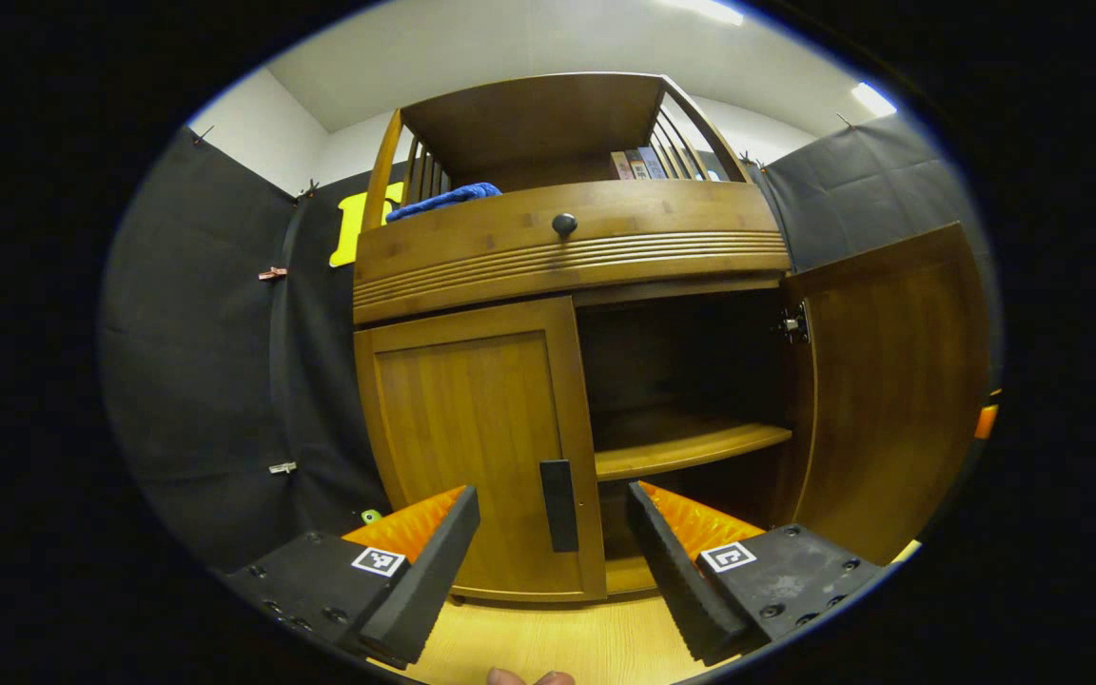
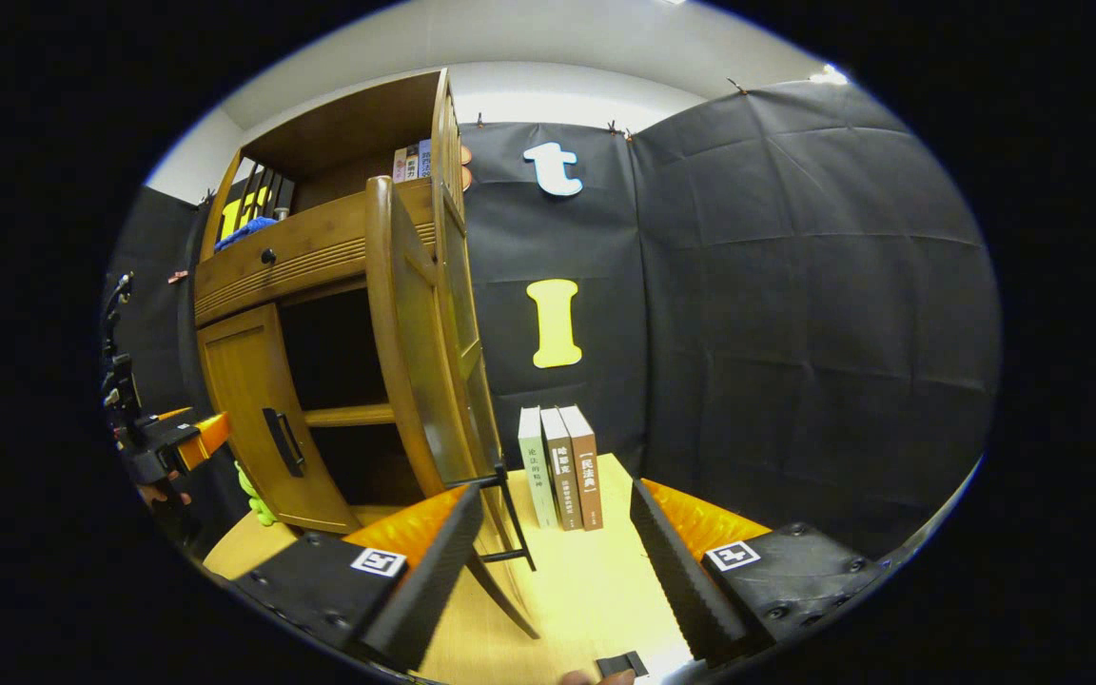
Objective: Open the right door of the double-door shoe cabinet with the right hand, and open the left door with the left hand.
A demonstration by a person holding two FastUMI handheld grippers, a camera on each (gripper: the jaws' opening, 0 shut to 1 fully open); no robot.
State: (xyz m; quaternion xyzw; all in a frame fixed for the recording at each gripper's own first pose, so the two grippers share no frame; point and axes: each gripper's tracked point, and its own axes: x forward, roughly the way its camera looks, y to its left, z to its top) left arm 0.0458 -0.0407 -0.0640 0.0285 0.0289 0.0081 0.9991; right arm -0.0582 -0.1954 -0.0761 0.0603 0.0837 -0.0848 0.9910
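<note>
Right door (image 1: 890, 381) of shoe cabinet (image 1: 567, 247) swung open, left door (image 1: 477, 442) closed with left gripper (image 1: 553, 561) released, straddling its handle (image 1: 558, 504) without touching; right gripper (image 2: 557, 571) released near three books (image 2: 560, 468) on counter (image 2: 596, 590).

In the left gripper view, the left gripper (image 1: 553, 561) is before the shoe cabinet (image 1: 572, 381). The left door (image 1: 477, 447) is straight ahead of it, with the handle (image 1: 558, 505) between the two fingers. To the right the right door (image 1: 890, 381) stands swung out. A shelf (image 1: 691, 447) lies inside, and a drawer (image 1: 567, 243) is above. In the right gripper view, three books (image 2: 560, 468) stand ahead of the right gripper (image 2: 556, 561), on the table (image 2: 586, 590), right of the open door.
</note>
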